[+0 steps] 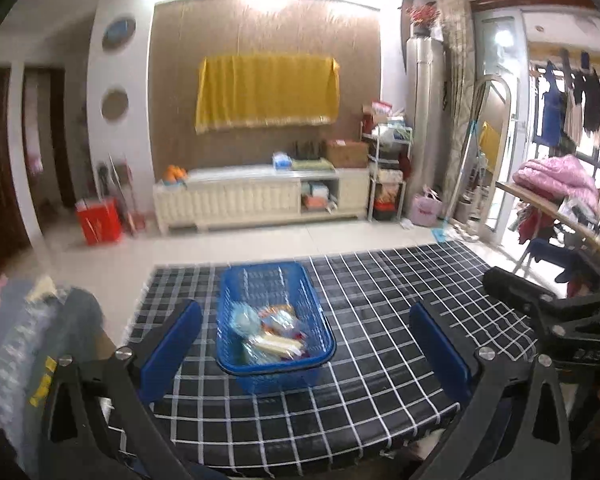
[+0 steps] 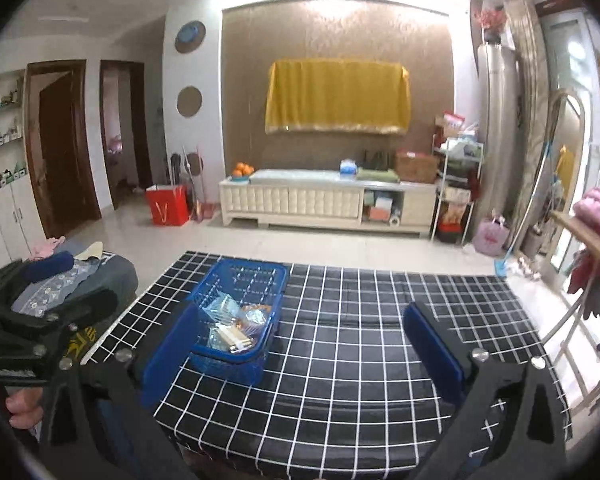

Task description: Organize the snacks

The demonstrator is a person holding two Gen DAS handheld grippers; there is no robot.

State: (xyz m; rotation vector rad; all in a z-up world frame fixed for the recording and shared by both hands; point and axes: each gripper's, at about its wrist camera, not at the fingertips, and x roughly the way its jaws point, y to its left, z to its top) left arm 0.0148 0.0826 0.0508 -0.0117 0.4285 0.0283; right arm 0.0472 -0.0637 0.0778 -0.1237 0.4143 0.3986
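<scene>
Here, notes taken with both tools held back from the table.

Basket: blue plastic basket (image 1: 274,320) stands on the checked tablecloth (image 1: 380,360), toward the left half of the table, long side running away from the cameras.
Snacks: a heap of small wrapped snack packets (image 1: 272,332) lies in the near end of the basket; far end looks bare. No packets visible loose on the cloth.
Left gripper: left gripper (image 1: 304,348) has its blue pads spread wide, nothing between them; the basket sits in line beyond, not touched.
Right gripper: right gripper (image 2: 300,348) also stands fully spread and empty; its left pad overlaps the basket's near corner in the right wrist view, but contact cannot be told.
Handling, packets: judged light, crinkly, slick film; contents probably crushable. Pinch a sealed edge or the flat middle, gently; expect sliding if taken on a puffed face.
Handling, basket: judged stiff but thin lattice walls, light, likely to skid on the cloth. Take it by the rim (image 2: 236,354) on a short side.
Risk: neighbours in the heap may lift along.
Clutter: folded clothes (image 2: 60,276) left of the table.
</scene>
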